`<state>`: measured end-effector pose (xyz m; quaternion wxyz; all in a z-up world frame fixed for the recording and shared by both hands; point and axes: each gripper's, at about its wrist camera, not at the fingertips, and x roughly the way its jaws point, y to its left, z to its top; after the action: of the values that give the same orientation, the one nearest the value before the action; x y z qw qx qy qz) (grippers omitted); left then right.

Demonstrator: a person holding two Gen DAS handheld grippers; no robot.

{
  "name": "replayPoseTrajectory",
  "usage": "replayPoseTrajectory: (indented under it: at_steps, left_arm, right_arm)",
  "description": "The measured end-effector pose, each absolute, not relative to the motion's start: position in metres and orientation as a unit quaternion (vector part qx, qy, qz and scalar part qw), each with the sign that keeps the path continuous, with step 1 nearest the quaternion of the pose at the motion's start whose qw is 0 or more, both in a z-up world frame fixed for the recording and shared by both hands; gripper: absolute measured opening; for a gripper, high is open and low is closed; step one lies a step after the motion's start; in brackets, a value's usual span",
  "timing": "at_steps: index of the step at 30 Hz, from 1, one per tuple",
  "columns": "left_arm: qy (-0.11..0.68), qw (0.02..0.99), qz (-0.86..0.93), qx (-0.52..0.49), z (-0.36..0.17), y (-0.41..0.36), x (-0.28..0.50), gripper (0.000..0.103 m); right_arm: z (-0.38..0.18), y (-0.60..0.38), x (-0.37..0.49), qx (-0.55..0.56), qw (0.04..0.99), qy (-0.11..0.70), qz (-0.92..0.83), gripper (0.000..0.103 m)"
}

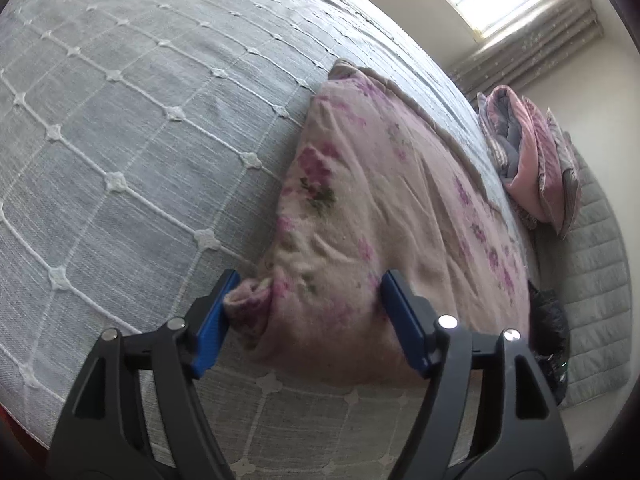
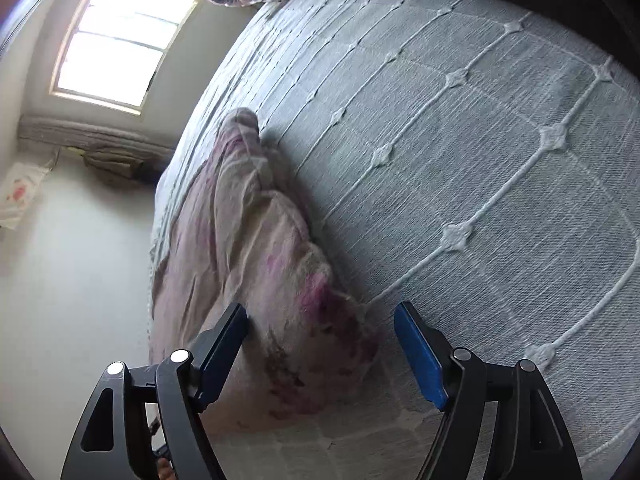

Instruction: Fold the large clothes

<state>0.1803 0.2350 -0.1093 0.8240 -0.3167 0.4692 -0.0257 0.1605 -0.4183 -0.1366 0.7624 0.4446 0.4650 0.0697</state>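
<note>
While both tools, left [image 1: 310, 304] and right [image 2: 320, 340], stand open over its ends, the garment [image 1: 380, 208] lies folded lengthwise on the bed [image 1: 140, 120], cross-folds seemingly remaining.

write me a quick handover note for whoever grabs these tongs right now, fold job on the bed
Left tongs: open, straddling the near rolled corner of the pink floral garment; one pad touches the roll, no clamp.
Right tongs: open around the garment's other near end, not gripping.
Garment: lying folded in a long bunched strip on the grey bedspread, near the bed's edge.
Other: a pile of pink and grey bedding sits further along the bed.
Done: it appears to have at least one fold.
Left: probably regrip both ends, fold it shorter, and smooth it.
</note>
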Motion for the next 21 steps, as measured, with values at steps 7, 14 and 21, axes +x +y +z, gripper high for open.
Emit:
replayPoseTrajectory:
  at_steps: [7, 14, 21]
  left_arm:
    - [0.477, 0.830, -0.008, -0.290, -0.111, 0.217, 0.181, 0.085]
    - [0.481, 0.823, 0.000, -0.302, -0.116, 0.217, 0.182, 0.087]
    - [0.482, 0.798, 0.023, -0.361, -0.122, 0.221, 0.168, 0.087]
  right_arm:
    - [-0.139, -0.396, 0.166, 0.442, 0.751, 0.477, 0.112, 0.083]
    - [-0.138, -0.372, 0.167, 0.436, 0.756, 0.479, 0.093, 0.094]
    - [-0.142, -0.372, 0.167, 0.470, 0.747, 0.466, 0.060, 0.096]
